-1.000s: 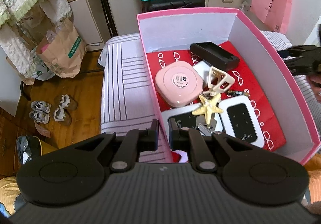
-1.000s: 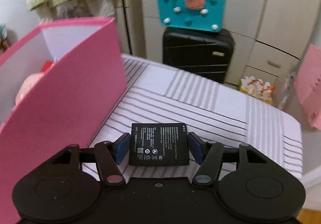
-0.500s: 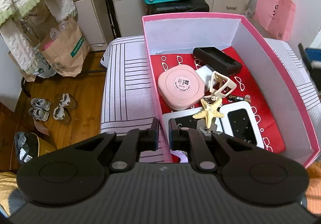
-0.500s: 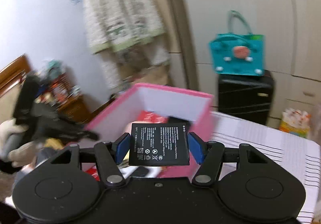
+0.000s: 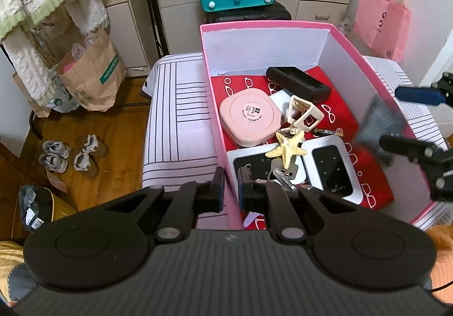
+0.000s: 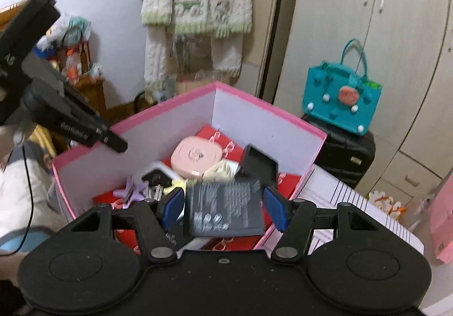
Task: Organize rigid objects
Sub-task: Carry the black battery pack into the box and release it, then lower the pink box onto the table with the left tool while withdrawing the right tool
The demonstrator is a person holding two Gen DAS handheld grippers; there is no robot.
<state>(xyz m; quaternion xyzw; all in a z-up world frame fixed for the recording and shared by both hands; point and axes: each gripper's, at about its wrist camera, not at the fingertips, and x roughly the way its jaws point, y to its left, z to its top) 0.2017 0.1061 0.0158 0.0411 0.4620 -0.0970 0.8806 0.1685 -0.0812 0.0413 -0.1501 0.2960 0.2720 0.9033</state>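
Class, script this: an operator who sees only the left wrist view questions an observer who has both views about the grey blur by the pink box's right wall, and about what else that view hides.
Operator: What is the grey blur at the right wall?
Observer: A battery, flat and dark, with white print on its face.
Operator: Is it gripped?
Observer: It sits tilted between the blue-padded jaws of the right gripper, above the pink box.
Operator: Is anything in the box hidden from me?
Observer: A purple star-shaped piece, which the left gripper blocks from your view.
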